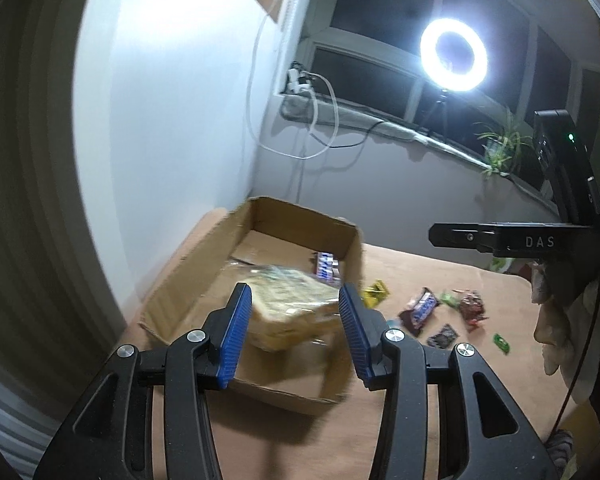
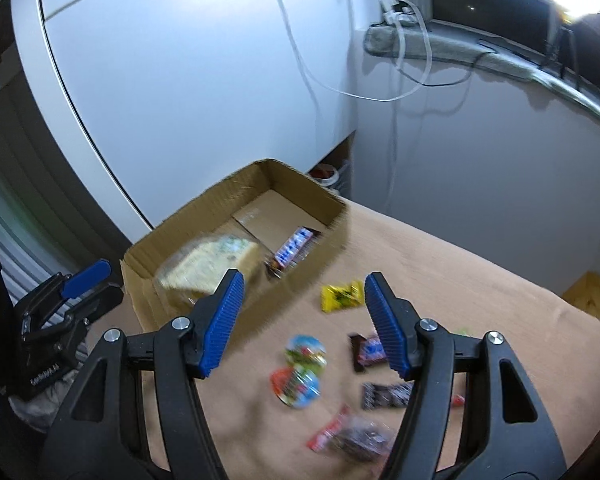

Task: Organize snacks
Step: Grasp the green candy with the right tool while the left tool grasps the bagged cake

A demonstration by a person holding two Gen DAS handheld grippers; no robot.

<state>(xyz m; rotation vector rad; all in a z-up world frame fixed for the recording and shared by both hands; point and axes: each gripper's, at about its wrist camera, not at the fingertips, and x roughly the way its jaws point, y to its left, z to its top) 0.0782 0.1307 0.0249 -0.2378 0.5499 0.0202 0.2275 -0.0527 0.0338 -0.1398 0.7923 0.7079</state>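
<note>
An open cardboard box stands at the table's left; it also shows in the right wrist view. In it lie a big clear-wrapped yellow pack and a blue-and-white candy bar. My left gripper is open above the box, its fingers either side of the yellow pack and apart from it. My right gripper is open and empty above loose snacks: a yellow packet, two round colourful packs, a brown bar, a dark bar and a red-and-clear pack.
The table has a tan cloth. A white wall stands close behind the box. A ring light on a tripod, cables and a plant sit at the window sill. The right gripper shows at the right edge of the left wrist view.
</note>
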